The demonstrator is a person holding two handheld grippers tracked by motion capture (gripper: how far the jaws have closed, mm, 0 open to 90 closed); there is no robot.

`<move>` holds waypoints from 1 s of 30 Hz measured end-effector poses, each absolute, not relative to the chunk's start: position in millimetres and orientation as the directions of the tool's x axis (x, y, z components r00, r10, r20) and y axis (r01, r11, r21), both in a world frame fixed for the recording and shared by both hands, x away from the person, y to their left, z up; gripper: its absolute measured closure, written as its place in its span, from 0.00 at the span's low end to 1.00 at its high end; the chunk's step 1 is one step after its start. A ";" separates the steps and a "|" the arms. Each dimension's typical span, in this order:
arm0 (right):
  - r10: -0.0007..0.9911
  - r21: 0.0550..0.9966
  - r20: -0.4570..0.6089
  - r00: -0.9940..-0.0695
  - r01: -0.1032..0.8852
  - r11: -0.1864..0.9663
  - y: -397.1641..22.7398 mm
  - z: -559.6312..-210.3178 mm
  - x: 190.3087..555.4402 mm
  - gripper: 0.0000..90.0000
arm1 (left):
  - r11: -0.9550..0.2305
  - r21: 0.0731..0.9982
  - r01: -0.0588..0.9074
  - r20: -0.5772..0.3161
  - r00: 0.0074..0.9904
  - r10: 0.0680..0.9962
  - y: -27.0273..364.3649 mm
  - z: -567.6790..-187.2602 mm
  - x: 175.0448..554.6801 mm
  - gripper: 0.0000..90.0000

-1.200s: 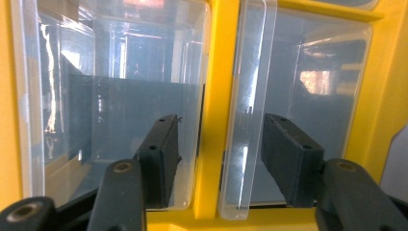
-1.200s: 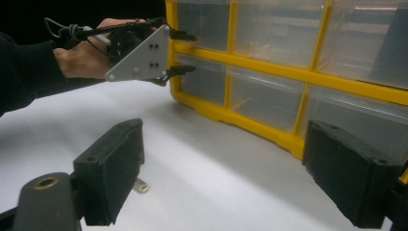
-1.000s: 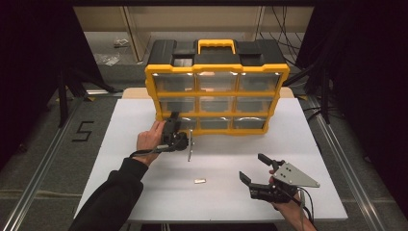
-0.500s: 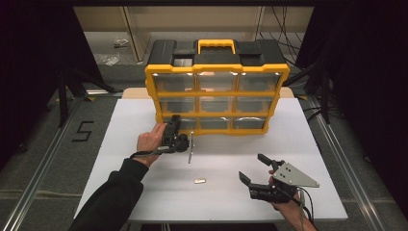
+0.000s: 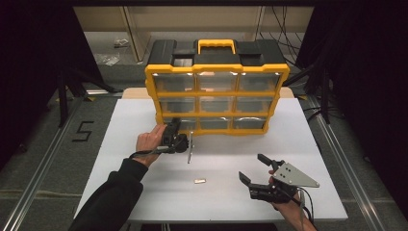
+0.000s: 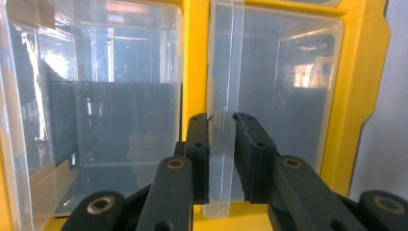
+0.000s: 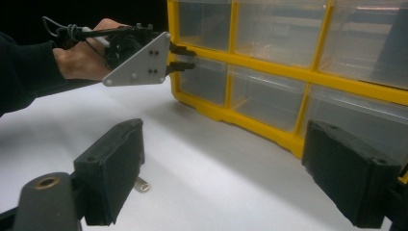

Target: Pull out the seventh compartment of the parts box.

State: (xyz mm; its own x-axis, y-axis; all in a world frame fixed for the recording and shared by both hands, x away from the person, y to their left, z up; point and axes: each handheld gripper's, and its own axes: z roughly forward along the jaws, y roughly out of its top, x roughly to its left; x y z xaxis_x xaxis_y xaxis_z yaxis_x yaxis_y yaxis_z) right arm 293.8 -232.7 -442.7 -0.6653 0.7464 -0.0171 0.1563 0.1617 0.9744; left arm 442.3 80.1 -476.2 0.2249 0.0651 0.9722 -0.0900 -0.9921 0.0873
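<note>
Left gripper view: my left gripper (image 6: 221, 120) has just been closing; its jaws stand narrow on either side of the clear drawer handle (image 6: 225, 86), which sits between them, the pads at or nearly on it.
Drawer: bottom left drawer (image 5: 174, 123) of the yellow organizer (image 5: 216, 72), straight ahead of my left jaws.
High view: my right gripper (image 5: 255, 168) rests wide, holding nothing, well apart from the organizer.
Small metal piece (image 5: 199, 181): on the white table (image 5: 308, 144), just left of my right jaws.
</note>
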 end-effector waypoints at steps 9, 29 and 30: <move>0.744 0.975 -0.017 -0.668 0.156 0.162 -232.3 -442.6 293.6 0.18 | -0.992 0.082 -0.096 0.971 0.231 0.058 79.9 -476.3 441.3 0.85; 0.744 0.975 -0.016 -0.668 0.154 0.159 -232.3 -442.2 293.1 0.18 | -0.993 0.070 -0.097 0.970 0.240 0.045 79.7 -476.6 428.5 0.86; 0.744 0.975 -0.015 -0.668 0.155 0.159 -232.4 -442.2 293.1 0.18 | -0.993 0.068 -0.096 0.970 0.239 0.044 79.6 -476.6 427.4 0.86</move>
